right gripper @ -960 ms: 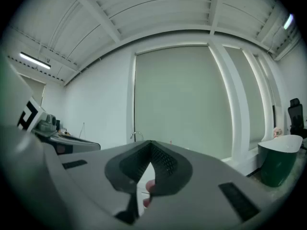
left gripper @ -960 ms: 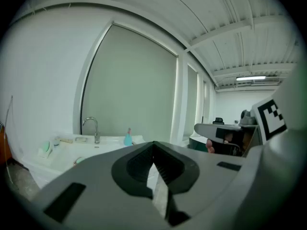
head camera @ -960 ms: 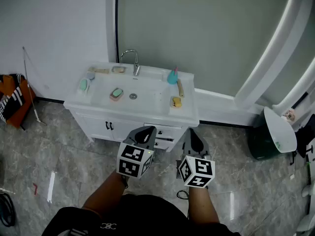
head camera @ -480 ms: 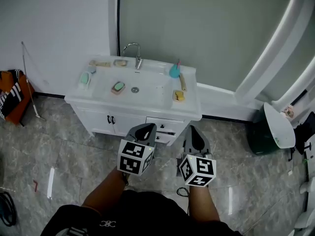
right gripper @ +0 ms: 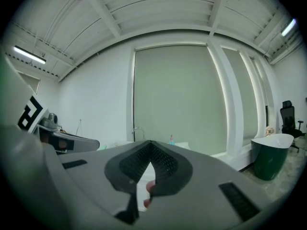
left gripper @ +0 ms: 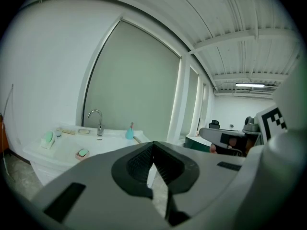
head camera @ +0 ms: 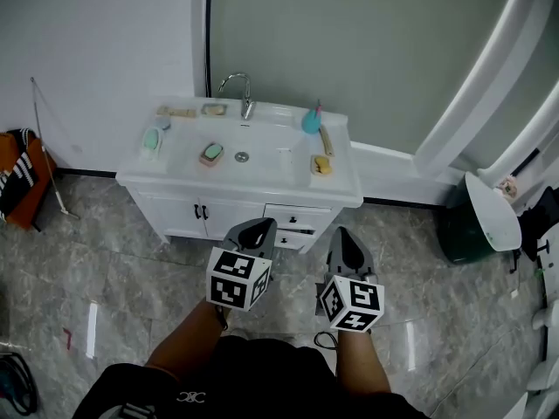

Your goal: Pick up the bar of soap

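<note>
A white vanity sink (head camera: 175,177) stands against the wall ahead. In its basin lies a green bar of soap on a pink dish (head camera: 210,154), also seen in the left gripper view (left gripper: 83,153). Another green bar (head camera: 151,139) rests on the left counter and a yellow one (head camera: 321,165) on the right. My left gripper (head camera: 253,232) and right gripper (head camera: 343,244) hang side by side over the floor, well short of the vanity. Both are shut and hold nothing, fingertips meeting in the left gripper view (left gripper: 153,143) and the right gripper view (right gripper: 150,143).
A chrome tap (head camera: 238,90), a teal bottle (head camera: 311,123) and a wooden brush (head camera: 327,138) stand round the basin. An orange bag (head camera: 17,177) lies at the far left. A dark green bin with a white lid (head camera: 476,230) stands at the right.
The head view has shifted a little, so the vanity sits slightly higher and further right. Both grippers keep the same pose and stay shut.
</note>
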### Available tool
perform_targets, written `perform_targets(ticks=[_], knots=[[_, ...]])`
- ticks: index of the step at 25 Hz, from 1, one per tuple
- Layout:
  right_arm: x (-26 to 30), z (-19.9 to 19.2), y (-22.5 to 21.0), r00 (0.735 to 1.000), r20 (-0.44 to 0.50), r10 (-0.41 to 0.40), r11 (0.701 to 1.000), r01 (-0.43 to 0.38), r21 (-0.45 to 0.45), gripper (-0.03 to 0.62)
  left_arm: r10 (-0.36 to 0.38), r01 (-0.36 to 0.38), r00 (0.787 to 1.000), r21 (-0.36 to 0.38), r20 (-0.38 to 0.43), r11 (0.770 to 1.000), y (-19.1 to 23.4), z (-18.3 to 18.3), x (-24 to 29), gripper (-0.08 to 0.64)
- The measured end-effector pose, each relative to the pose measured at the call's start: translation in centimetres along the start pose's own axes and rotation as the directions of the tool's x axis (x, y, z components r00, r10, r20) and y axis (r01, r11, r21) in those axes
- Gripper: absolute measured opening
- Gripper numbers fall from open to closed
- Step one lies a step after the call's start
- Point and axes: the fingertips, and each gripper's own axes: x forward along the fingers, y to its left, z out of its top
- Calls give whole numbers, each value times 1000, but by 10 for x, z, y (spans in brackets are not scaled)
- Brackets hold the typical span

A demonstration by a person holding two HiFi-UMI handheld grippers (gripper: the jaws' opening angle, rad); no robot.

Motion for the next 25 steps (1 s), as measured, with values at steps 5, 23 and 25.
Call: perform_targets(ticks=[5, 23, 25], knots=[[-6, -6, 6, 999, -12, -37, 999, 37, 3, 3, -10, 10, 1000, -18, -14, 1000, 14, -7, -6, 9], [37, -14, -9, 998, 27, -55, 998, 54, 41, 3, 22, -22, 1000, -1, -12, 1000, 48, -5, 21, 9], [52, -14, -15, 998, 32, -53, 998, 51, 47, 3, 26, -26, 1000, 5, -10, 1000, 54, -1, 34, 9]])
